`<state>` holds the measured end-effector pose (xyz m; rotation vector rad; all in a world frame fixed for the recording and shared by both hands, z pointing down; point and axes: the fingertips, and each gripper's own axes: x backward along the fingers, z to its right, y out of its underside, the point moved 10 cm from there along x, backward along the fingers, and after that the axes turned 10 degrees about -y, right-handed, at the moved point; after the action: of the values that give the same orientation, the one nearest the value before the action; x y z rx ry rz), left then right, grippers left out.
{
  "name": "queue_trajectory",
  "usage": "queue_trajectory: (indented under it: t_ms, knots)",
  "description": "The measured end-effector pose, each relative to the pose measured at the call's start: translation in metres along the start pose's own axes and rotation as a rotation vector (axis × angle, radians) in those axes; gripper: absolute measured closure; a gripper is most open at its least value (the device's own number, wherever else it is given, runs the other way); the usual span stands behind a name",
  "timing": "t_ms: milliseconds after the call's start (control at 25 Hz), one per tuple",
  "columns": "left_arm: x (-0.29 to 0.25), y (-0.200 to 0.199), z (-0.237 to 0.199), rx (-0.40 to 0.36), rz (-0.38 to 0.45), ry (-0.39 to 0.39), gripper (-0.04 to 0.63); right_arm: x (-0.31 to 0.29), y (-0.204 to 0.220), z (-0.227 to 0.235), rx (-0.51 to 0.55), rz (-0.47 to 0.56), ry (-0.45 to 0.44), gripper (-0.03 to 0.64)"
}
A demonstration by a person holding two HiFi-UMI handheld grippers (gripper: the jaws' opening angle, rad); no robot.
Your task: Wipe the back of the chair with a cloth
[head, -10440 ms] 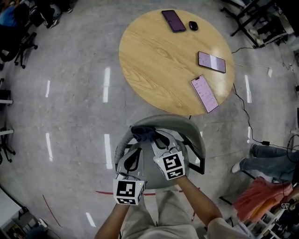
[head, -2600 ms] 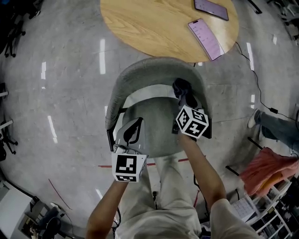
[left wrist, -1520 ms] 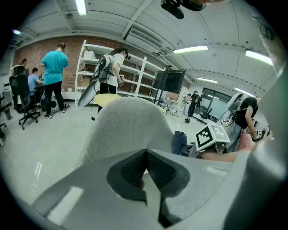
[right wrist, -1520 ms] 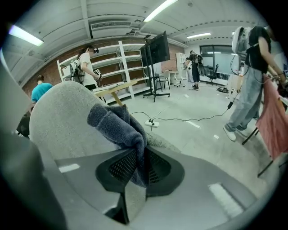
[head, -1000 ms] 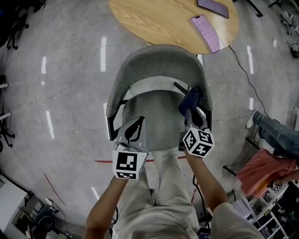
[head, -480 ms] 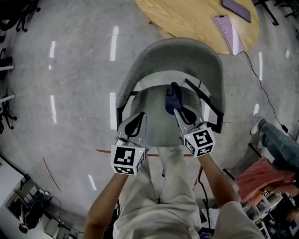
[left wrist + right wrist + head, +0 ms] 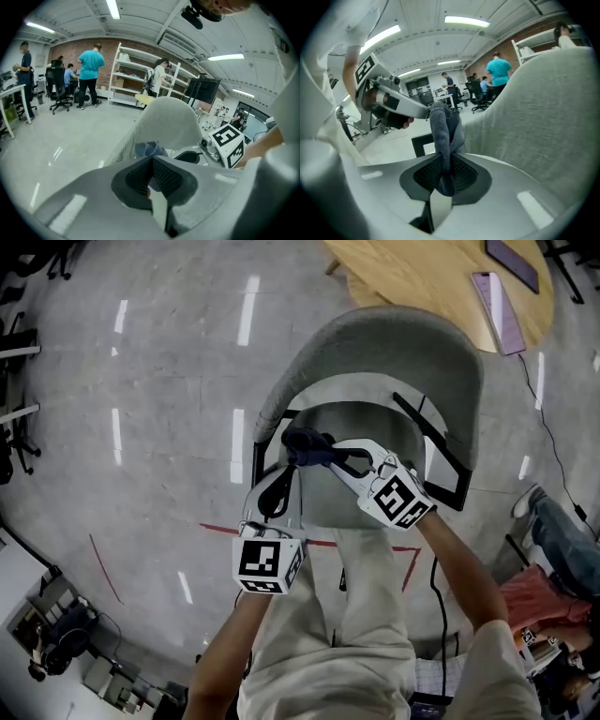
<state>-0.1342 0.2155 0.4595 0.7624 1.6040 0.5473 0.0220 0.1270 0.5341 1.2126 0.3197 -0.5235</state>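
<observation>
The right claw (image 7: pixel 443 174) is clamped on the cloth (image 7: pixel 443 126), which stands up out of its jaws in a bunched fold; the left claw (image 7: pixel 151 174) is closed on nothing and hovers just beside it, over the near edge of the seat (image 7: pixel 361 427). The cloth sits at the left end of the back (image 7: pixel 394 343), inside the curve and close by the black frame (image 7: pixel 441 451); whether it presses on the fabric I cannot tell.

The worry, to my eye, is the grip; only a narrow tuck of cloth is pinched, and the back looks rough enough to drag it free on a long stroke. Bunched like that, it would wipe with a small patch and miss much of the curve; it could also catch on the frame's corner. The two claws are so near each other that a sweep to the left may knock them together.

The back is a deep curved shell in grey woven fabric, matt and slightly fuzzy; the seat is paler and smoother. The cloth is dark blue, soft and nubbly, like towelling. The pads (image 7: pixel 461 176) are black and ribbed, set in smooth grey plastic; the frame looks like square metal tube. The floor (image 7: pixel 169 381) is glossy concrete; the round table (image 7: pixel 422 268) shows wood grain.
</observation>
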Motion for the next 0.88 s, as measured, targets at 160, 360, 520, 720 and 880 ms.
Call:
queue_trajectory:
  t_ms: [160,360,520,720,880]
  knots:
    - [0.001,0.011,-0.008,0.012,-0.011,-0.026,0.595,-0.037,0.008,0.009,0.087,-0.065,-0.104,0.545]
    - [-0.003,0.018,-0.016,0.024,-0.022,-0.049,0.595,-0.073,0.007,0.020,0.169,-0.100,-0.156,0.545]
    - [-0.008,0.023,-0.019,0.038,-0.027,-0.071,0.595,-0.093,0.011,0.032,0.167,-0.093,-0.137,0.545]
    - [-0.016,0.030,-0.019,0.043,-0.038,-0.070,0.595,-0.109,0.015,0.052,0.093,-0.050,-0.068,0.545]
    - [-0.018,0.028,-0.019,0.035,-0.042,-0.058,0.595,-0.114,0.010,0.064,0.025,-0.012,-0.022,0.545]
